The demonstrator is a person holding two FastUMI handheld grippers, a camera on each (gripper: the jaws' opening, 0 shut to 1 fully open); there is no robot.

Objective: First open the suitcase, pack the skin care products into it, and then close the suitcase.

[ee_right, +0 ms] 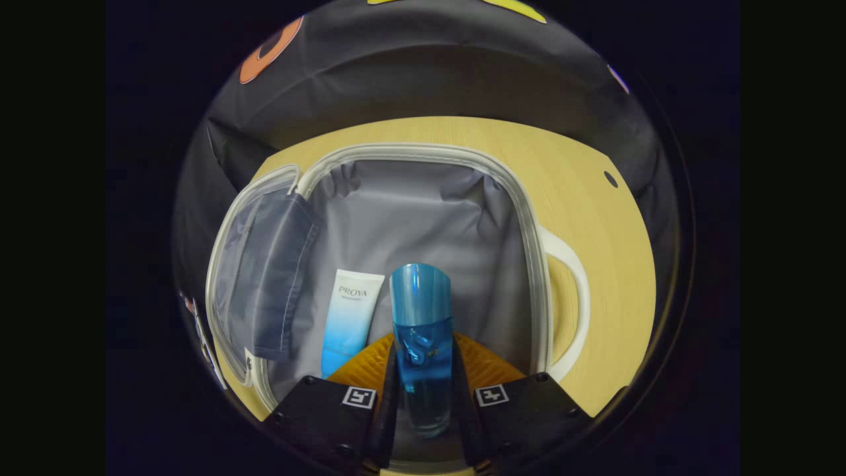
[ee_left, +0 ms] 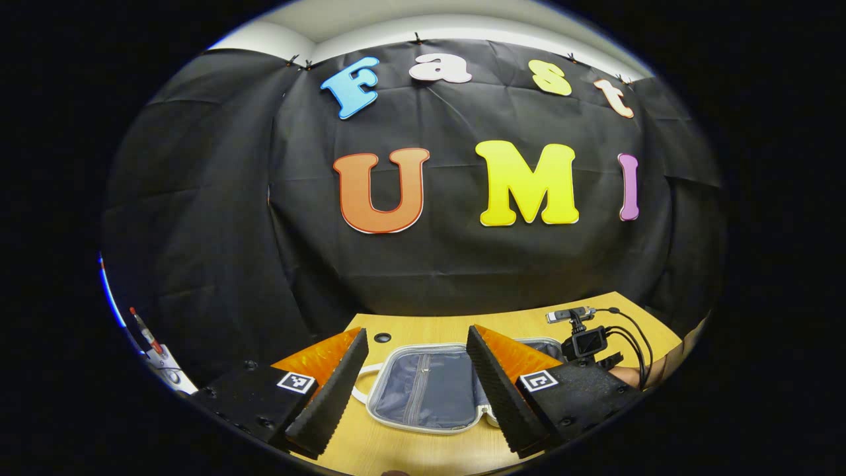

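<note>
Holding the blue bottle [ee_right: 421, 330] over the open suitcase [ee_right: 423, 155], my right gripper [ee_right: 423, 390] has both fingers pressed on the bottle's lower body, cap end pointing away from me. It hangs above the grey lining, just beside the white tube [ee_right: 348, 317] that already lies on the case floor. The lid flap [ee_right: 264, 277] with its dark pocket stands up on the left side of the right gripper view, and the white handle [ee_right: 574, 311] curves out over the table [ee_right: 615, 264] on the other side.

My left gripper [ee_left: 416, 377] hovers with its fingers wide and nothing between them, looking across the table at the same open case [ee_left: 423, 390]. A small camera on a stand [ee_left: 585, 340] with its cables sits on the table behind the case.

I judge this to be the placing step, with the closing not yet begun. Risks as I see them: the bottle is smooth and round, so a release from height could send it rolling across the lining or knocking the tube. I cannot tell how far above the lining it hangs, so I would lower before opening. If I drift left, the bottle could catch the upright flap and push it down onto the case. Later, when closing, either product lying near the rim could get pinched in the zipper.
</note>
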